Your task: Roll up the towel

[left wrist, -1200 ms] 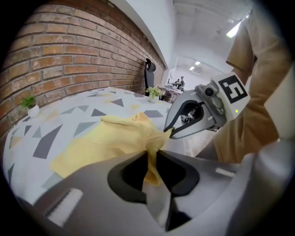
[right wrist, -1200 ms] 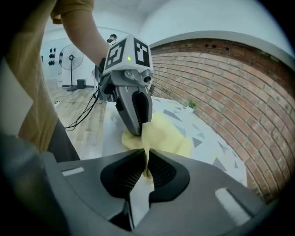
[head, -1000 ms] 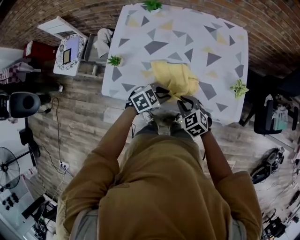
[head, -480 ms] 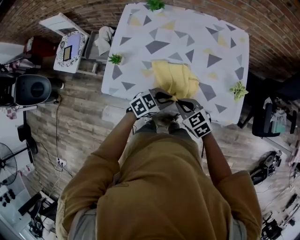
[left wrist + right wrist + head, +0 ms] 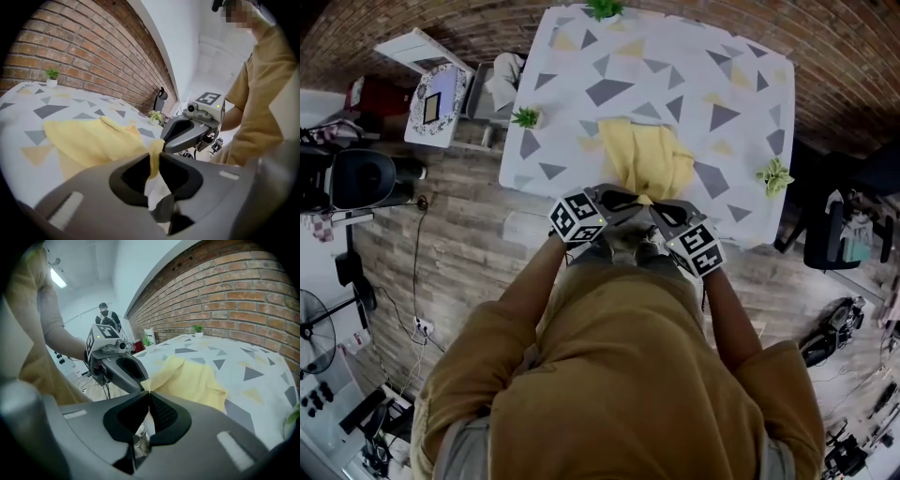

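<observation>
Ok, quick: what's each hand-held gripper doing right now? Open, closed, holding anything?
Left hand-held gripper: closed on the near edge of the yellow towel.
Right hand-held gripper: closed, pinching a corner of the same towel.

**Operator: ochre short-sleeved shirt, one grey handheld gripper per hand.**
The shirt (image 5: 628, 375) is plain and loose, with wide sleeves (image 5: 473, 375) that leave the forearms bare. The left gripper (image 5: 634, 198) and right gripper (image 5: 656, 205) have matte grey moulded shells, and black pads (image 5: 161, 412) with a fine dotted texture line the jaws. Each carries a white marker cube (image 5: 578, 216) printed with black square patterns.
</observation>
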`<move>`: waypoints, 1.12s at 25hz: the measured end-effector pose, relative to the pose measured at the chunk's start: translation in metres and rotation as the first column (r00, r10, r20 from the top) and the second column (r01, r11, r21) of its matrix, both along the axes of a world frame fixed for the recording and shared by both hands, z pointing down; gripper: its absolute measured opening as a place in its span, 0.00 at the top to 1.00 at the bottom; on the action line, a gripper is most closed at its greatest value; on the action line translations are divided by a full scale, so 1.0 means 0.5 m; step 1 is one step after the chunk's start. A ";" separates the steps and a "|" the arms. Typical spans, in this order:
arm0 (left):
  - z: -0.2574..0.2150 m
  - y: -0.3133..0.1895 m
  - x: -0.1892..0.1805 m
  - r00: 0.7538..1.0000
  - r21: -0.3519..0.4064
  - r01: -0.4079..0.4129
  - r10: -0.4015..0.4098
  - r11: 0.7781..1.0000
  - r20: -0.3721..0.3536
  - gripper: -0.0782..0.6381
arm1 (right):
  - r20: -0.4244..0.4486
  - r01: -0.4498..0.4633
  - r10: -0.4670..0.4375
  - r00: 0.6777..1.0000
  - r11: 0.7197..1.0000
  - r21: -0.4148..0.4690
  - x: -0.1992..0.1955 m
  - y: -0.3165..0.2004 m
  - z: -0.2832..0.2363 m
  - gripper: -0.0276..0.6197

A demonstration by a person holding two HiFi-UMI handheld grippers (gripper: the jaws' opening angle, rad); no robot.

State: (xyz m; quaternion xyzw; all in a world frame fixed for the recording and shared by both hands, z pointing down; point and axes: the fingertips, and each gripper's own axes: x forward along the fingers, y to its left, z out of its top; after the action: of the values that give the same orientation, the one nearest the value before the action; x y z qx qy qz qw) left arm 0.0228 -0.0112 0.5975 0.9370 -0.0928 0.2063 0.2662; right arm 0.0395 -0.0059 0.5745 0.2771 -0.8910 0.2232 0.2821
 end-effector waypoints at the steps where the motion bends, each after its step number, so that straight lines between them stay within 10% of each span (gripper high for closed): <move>1: -0.001 0.003 -0.001 1.000 0.004 -0.005 0.005 1.000 0.004 0.72 | -0.002 0.002 -0.002 1.000 1.000 -0.002 0.001 0.002 0.001 0.94; 14: 0.018 -0.070 -0.012 0.986 0.060 0.009 -0.019 0.998 0.163 0.72 | -0.107 0.032 -0.035 0.994 0.999 -0.026 0.026 -0.066 0.038 0.94; 28: 0.087 -0.064 -0.032 0.913 0.167 -0.017 -0.052 0.986 0.406 0.72 | -0.334 0.045 -0.039 0.942 0.999 0.010 0.039 -0.045 0.136 0.85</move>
State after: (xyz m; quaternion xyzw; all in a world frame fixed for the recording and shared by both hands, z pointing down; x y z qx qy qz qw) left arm 0.0067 -0.0434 0.6411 0.8913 -0.1717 0.3865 0.1634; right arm 0.0592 -0.0282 0.6427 0.2944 -0.8379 0.1594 0.4311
